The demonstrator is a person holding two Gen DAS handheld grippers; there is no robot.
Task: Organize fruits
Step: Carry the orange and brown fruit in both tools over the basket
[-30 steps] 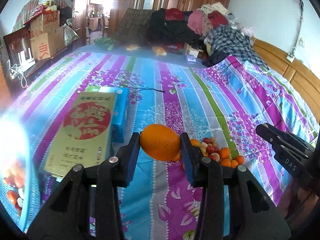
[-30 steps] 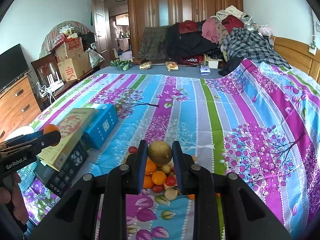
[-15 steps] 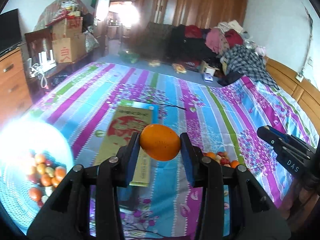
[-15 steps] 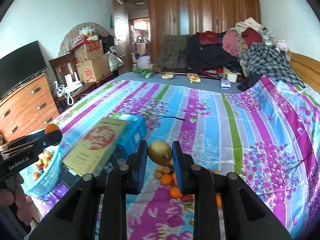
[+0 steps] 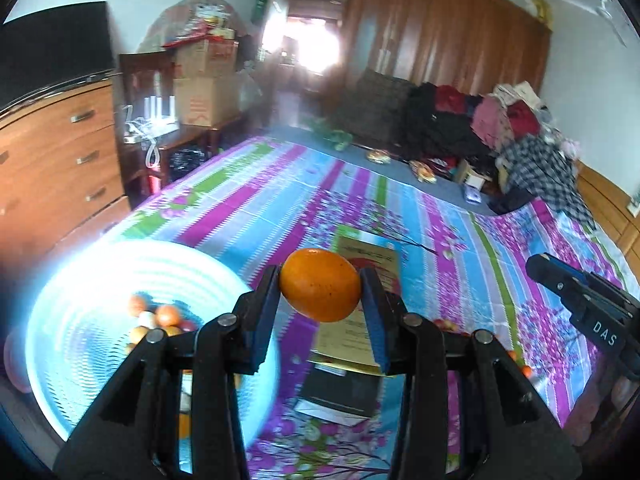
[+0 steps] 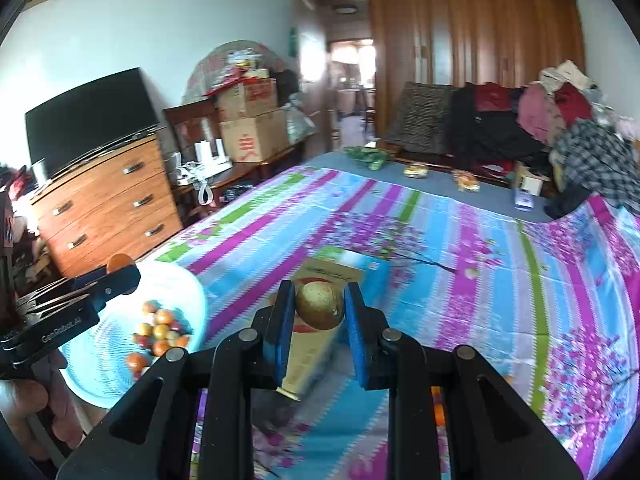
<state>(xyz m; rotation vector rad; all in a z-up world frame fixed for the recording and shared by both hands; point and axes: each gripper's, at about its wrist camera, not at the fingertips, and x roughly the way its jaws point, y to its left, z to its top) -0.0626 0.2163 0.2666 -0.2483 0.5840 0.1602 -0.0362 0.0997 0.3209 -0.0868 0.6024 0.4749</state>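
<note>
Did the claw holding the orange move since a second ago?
Yes. The left gripper with its orange swung left: the blue basket, earlier at the view's left edge, now sits nearly beneath it.

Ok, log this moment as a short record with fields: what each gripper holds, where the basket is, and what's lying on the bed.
left gripper: shut on orange
right gripper: shut on brownish-yellow fruit
basket: light blue, at the bed's left edge, holds small orange and red fruits
bed: striped floral sheet
on bed: gold box lying on a blue box; loose small fruits
far end: pile of clothes
</note>
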